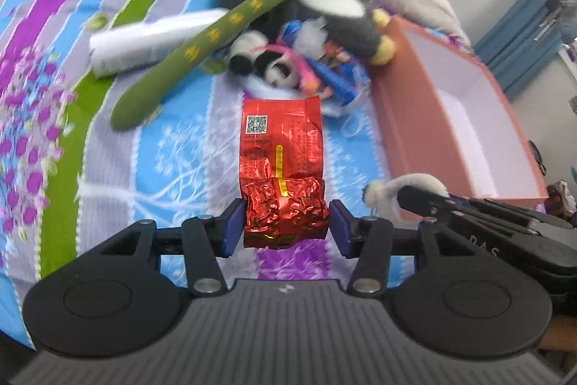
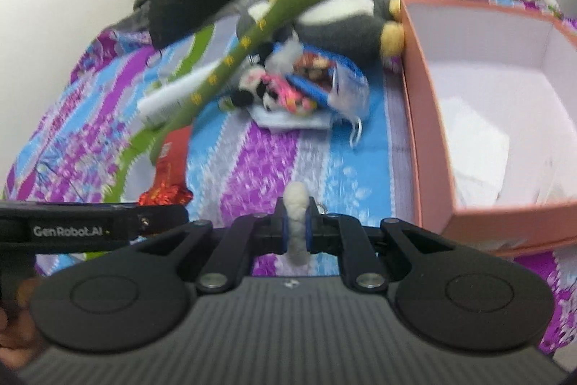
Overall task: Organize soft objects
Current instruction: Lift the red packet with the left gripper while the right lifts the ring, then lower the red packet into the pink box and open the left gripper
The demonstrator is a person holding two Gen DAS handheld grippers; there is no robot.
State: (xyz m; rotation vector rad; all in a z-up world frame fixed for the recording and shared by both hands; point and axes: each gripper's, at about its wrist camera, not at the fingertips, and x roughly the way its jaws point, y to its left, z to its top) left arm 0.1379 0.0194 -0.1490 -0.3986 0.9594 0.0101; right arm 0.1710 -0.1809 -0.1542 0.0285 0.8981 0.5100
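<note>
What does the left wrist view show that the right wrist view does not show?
Only the left wrist view shows the left gripper open around the red foil packet and its QR code. Only the right wrist view shows the right gripper shut on the white fluffy toy, and white paper inside the pink box. Both show the green plush snake and the box.

Right gripper [image 2: 296, 229] clamped on white fluffy plush piece [image 2: 296, 204]; pink box [image 2: 432, 147] open at right, green plush snake [image 2: 252, 35] on striped bedsheet [image 2: 274, 161]
</note>
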